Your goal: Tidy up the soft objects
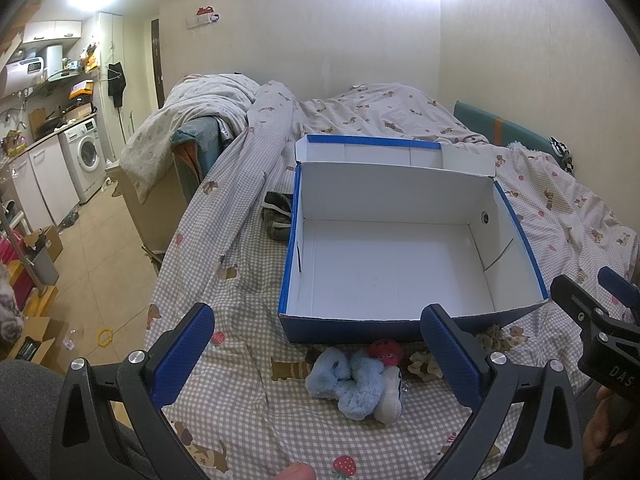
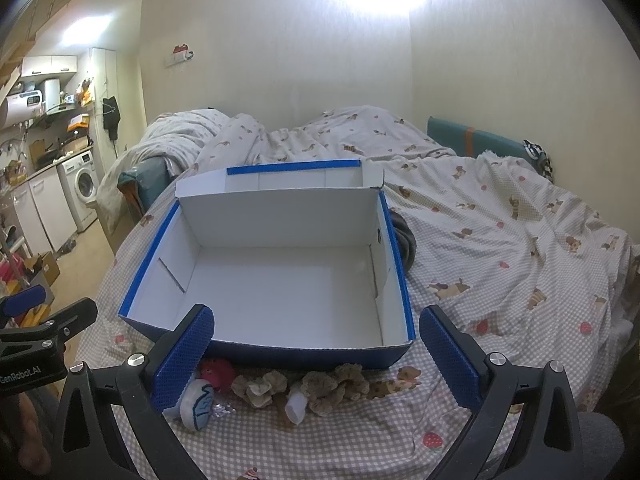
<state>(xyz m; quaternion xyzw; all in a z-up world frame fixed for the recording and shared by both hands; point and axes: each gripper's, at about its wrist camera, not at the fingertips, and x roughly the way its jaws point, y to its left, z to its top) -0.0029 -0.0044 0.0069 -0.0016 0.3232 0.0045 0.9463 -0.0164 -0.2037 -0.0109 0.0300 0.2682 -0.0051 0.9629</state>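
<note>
A blue cardboard box with a white inside (image 1: pixel 384 264) sits open on a bed covered in a grey-checked sheet printed with dogs and strawberries (image 1: pixel 240 288). The box's lid is folded back at the far side, and nothing lies in it.

The soft objects lie in a loose row on the sheet, just in front of the box's near wall. In the left wrist view, a fluffy light-blue plush toy (image 1: pixel 344 380) lies nearest the camera, touching a small white plush piece (image 1: pixel 390 396). A little red plush toy with a face (image 1: pixel 385 350) is just behind them, against the box wall. Beside these, a beige, curly-furred plush toy (image 2: pixel 320 390) stretches along the box front, seen most clearly from the right wrist.

The left hand-held gripper (image 1: pixel 318 360) hovers above the blue toy with its blue-padded fingers wide apart and holding nothing. The right hand-held gripper (image 2: pixel 316 360) is held over the beige toy, its fingers also spread wide and empty.

A dark bundle of cloth (image 1: pixel 278 214) lies on the bed touching the box's outer side.
</note>
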